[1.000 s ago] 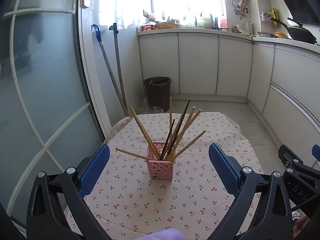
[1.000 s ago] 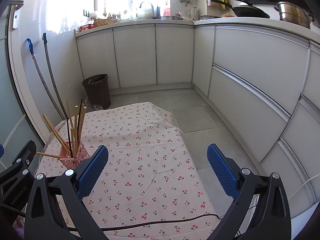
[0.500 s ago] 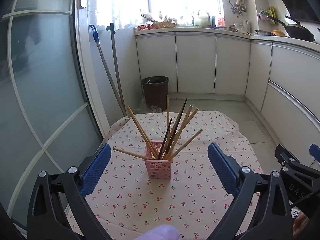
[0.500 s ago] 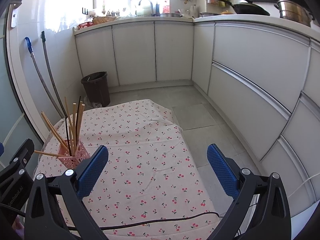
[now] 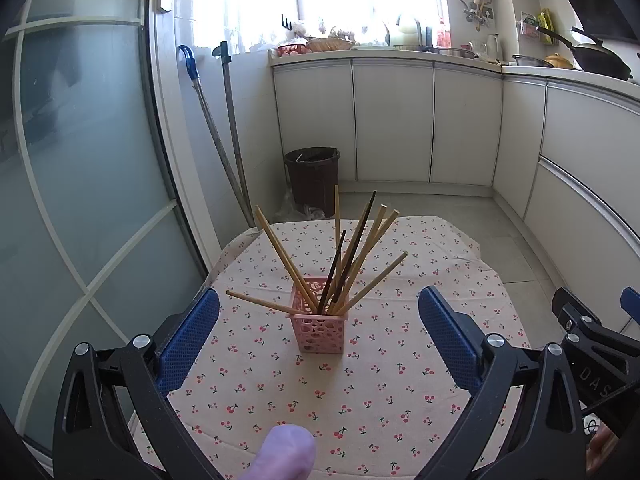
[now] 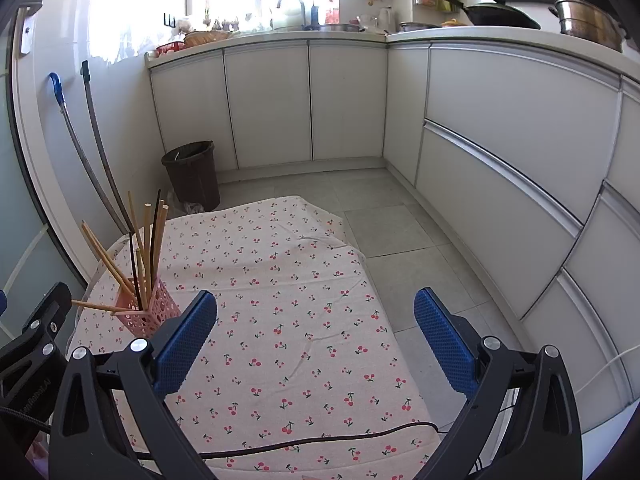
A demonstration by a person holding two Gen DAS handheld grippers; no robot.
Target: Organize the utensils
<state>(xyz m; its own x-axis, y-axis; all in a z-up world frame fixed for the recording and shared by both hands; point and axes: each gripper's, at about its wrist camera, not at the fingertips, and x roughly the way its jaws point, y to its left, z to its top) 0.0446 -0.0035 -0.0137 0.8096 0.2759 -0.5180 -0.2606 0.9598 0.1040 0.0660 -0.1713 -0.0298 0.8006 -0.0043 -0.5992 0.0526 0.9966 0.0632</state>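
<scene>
1. I'm looking into a small kitchen with white cabinets, a bright window, a brown bin point(image 5: 313, 176) on the tiled floor and two mop handles point(image 5: 224, 136) leaning by a frosted glass door. In front of me is a low bench point(image 6: 304, 320) covered with a cherry-print cloth.

2. The task's things are all in one spot: a pink perforated holder point(image 5: 319, 320) stands upright on the cloth, toward the door side of the bench, and the chopsticks point(image 5: 352, 256) sit in it, mostly pale wood with a couple of dark ones.

3. My left claw point(image 5: 319, 340) hangs wide open with nothing in it, its blue pads well apart on either side of the holder's position but short of it, not touching.

4. My right claw point(image 6: 316, 344) is likewise spread wide and empty, pointed over bare cloth with the holder off to its left. A black cable point(image 6: 320, 440) lies across the near edge of the cloth.

5. Progress, as I judge it: I can see no loose utensil anywhere on the cloth in either view, so the gathering looks done.

6. What may be left: the sticks fan out untidily, and one pale stick point(image 5: 256, 302) lies almost level, jutting out past the holder's rim toward the door. I'd tip that one upright if neatness counts; otherwise the job looks finished.
</scene>
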